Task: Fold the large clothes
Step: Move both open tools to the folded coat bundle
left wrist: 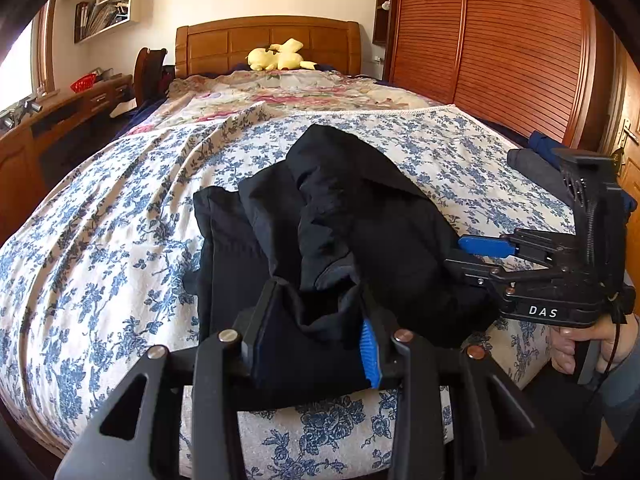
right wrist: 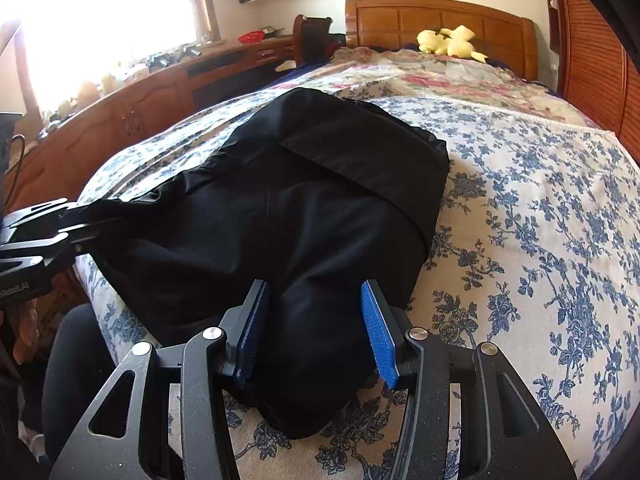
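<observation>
A large black garment [left wrist: 352,232] lies bunched near the foot edge of a bed with a blue floral sheet [left wrist: 112,240]. My left gripper [left wrist: 316,332] has its jaws spread around a thick fold of the cloth at the near edge. My right gripper [right wrist: 314,328] also has its jaws spread, with a bulge of the black garment [right wrist: 288,208] between the blue pads [right wrist: 378,332]. The right gripper shows at the right of the left wrist view [left wrist: 472,258], at the garment's right side. The left gripper shows at the left of the right wrist view [right wrist: 80,220].
A yellow plush toy [left wrist: 276,56] sits by the wooden headboard [left wrist: 268,40]. A folded dark cloth [left wrist: 536,164] lies at the bed's right edge. A wooden desk [left wrist: 60,120] runs along the left; a louvred wardrobe [left wrist: 500,40] stands right.
</observation>
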`<state>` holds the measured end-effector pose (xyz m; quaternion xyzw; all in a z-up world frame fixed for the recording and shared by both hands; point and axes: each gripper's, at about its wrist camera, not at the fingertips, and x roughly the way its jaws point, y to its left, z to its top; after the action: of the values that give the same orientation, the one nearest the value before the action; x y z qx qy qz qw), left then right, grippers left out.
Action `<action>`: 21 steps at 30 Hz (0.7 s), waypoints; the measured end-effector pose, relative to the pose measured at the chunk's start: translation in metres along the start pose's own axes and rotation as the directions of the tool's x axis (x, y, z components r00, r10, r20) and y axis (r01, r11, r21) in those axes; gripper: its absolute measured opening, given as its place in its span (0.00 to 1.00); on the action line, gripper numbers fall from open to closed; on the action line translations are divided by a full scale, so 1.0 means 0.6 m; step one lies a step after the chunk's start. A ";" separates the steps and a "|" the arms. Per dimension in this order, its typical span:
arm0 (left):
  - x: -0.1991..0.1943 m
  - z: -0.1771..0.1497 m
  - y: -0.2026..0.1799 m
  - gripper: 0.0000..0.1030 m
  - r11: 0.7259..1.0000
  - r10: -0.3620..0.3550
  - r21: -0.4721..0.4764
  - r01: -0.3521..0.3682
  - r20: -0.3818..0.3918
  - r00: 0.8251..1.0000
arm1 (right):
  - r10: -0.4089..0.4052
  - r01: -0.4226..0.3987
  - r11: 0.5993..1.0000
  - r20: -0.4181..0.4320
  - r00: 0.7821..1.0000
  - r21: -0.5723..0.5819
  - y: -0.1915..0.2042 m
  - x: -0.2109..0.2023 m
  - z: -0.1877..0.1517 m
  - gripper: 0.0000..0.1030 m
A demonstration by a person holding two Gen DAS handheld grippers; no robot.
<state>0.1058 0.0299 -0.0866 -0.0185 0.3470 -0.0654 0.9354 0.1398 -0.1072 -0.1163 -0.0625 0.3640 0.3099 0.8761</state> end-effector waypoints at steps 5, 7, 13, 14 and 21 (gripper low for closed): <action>0.004 0.000 0.003 0.23 1.000 -0.019 -0.007 0.019 0.002 1.000 | -0.005 0.005 1.000 0.001 1.000 0.009 0.001 -0.002 0.002 0.47; 0.001 0.004 0.004 0.07 1.000 -0.024 0.004 0.024 0.008 1.000 | 0.001 -0.001 1.000 -0.007 1.000 0.003 -0.001 -0.005 0.008 0.48; -0.056 0.020 0.028 0.05 0.999 -0.004 -0.050 0.010 0.112 0.994 | 0.043 -0.043 0.999 0.018 0.999 -0.022 -0.001 -0.037 0.038 0.47; -0.069 0.020 0.035 0.05 0.998 0.001 -0.060 0.007 0.130 0.992 | 0.057 -0.057 0.998 0.026 0.998 -0.030 0.005 -0.043 0.045 0.45; -0.084 -0.012 0.087 0.05 0.992 0.085 -0.107 -0.072 0.114 0.990 | 0.151 -0.148 0.983 0.022 0.988 -0.106 0.067 -0.043 0.066 0.29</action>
<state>0.0688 0.0886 -0.0634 -0.0568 0.2945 -0.0093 0.9539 0.1257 -0.0747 -0.0652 -0.0759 0.3377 0.3941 0.8514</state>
